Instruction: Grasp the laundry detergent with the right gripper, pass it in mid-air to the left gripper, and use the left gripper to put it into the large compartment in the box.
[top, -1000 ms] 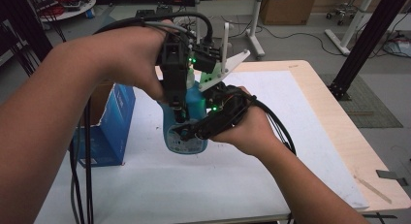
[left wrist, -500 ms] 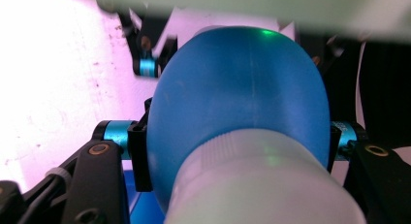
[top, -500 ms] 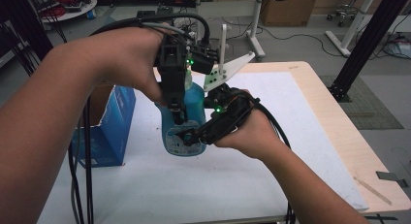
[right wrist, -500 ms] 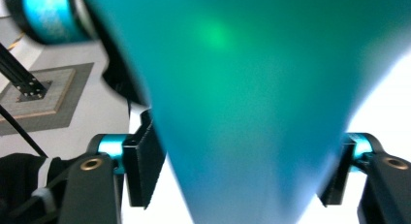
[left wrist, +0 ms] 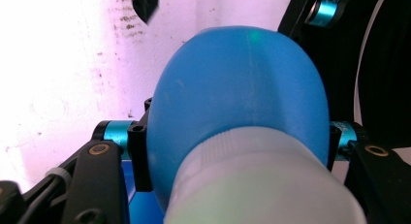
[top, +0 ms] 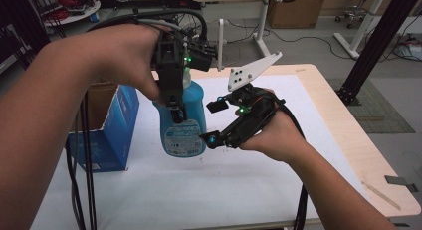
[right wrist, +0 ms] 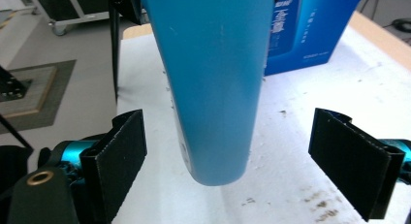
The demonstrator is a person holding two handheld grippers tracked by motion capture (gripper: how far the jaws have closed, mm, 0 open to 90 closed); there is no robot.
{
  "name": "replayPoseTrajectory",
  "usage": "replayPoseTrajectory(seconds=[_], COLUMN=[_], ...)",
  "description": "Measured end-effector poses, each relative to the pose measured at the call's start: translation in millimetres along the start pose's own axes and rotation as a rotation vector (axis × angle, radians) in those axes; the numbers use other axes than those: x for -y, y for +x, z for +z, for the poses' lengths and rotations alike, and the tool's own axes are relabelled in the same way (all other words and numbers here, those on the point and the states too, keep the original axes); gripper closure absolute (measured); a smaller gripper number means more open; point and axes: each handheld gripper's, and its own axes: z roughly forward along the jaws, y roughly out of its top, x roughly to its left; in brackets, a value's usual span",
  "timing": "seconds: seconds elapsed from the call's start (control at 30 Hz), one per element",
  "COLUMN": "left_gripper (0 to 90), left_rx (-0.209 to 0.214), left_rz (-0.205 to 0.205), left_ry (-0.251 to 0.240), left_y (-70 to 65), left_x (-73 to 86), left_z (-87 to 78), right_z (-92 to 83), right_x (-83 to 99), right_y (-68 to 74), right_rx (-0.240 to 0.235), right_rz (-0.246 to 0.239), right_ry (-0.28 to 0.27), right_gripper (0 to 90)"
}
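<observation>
A blue plastic bottle (top: 188, 125) with a white neck (left wrist: 261, 185) hangs upright over the white mat. My left gripper (top: 175, 113) comes down from above and is shut on the bottle's shoulder (left wrist: 237, 88), one jaw on each side. My right gripper (top: 213, 123) sits just right of the bottle's lower body. Its jaws have just been opening. In the right gripper view the bottle (right wrist: 213, 78) stands between the black pads (right wrist: 121, 151) with a gap on both sides, so my right gripper (right wrist: 235, 156) touches nothing.
A blue cardboard box (top: 109, 135) with an open top stands on the mat left of the bottle, also behind it as the box (right wrist: 310, 25) in the right gripper view. The white mat (top: 259, 190) covers a wooden table (top: 348, 120). Cables trail from both grippers.
The right gripper's jaws have spread off the bottle's lower body and the hand has drawn back to the right. The left gripper keeps its hold and has not moved.
</observation>
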Motion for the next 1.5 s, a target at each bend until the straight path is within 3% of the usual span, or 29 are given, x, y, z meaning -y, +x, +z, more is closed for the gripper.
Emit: replayPoseTrajectory(seconds=[0.03, 0.37, 0.53, 0.73, 0.83, 1.03, 1.2, 1.33, 1.37, 1.4, 1.5], left_gripper=[38.4, 38.3, 38.3, 38.2, 38.2, 38.0, 38.1, 38.1, 38.1, 38.1, 38.1], left_rx=[0.002, -0.002, -0.002, 0.003, -0.008, -0.032, -0.078, -0.076, -0.076, -0.075, -0.073], left_rz=[-0.003, -0.049, -0.102, -0.252, -0.362, -0.534, -0.717, -0.879, -0.879, -0.931, -1.010], left_ry=[0.001, 0.009, -0.014, -0.042, -0.045, -0.070, -0.087, -0.087, -0.087, -0.084, -0.082], left_y=[0.1, 0.7, 1.8, 5.6, 8.7, 18.6, 26.4, 35.6, 35.6, 38.7, 42.4], left_x=[0.3, 9.1, 20.6, 45.4, 63.6, 101.5, 129.6, 152.5, 152.5, 160.7, 171.8], left_z=[-0.6, -11.1, -24.0, -52.2, -64.9, -84.4, -93.7, -94.0, -94.0, -93.4, -92.8], right_z=[-0.9, -13.6, -20.5, -32.1, -38.8, -54.6, -66.1, -73.8, -73.8, -76.1, -83.8], right_x=[-0.2, -0.3, 0.4, 0.1, -0.9, -1.4, 0.0, 1.7, 1.7, 2.5, 4.8], right_y=[-0.2, -4.9, -7.2, -10.7, -13.3, -19.3, -25.5, -29.8, -29.8, -31.0, -34.4], right_rx=[0.010, 0.054, 0.056, 0.075, 0.090, 0.111, 0.132, 0.153, 0.153, 0.159, 0.180], right_rz=[-0.003, -0.005, -0.014, -0.022, -0.024, -0.028, -0.030, -0.027, -0.027, -0.024, -0.021], right_ry=[0.001, 0.032, 0.051, 0.100, 0.125, 0.202, 0.263, 0.304, 0.304, 0.317, 0.352], right_gripper=[2.8, 0.6, 0.5, 0.6, 0.6, 0.6, 0.6, 0.6, 0.6, 0.6, 0.6])
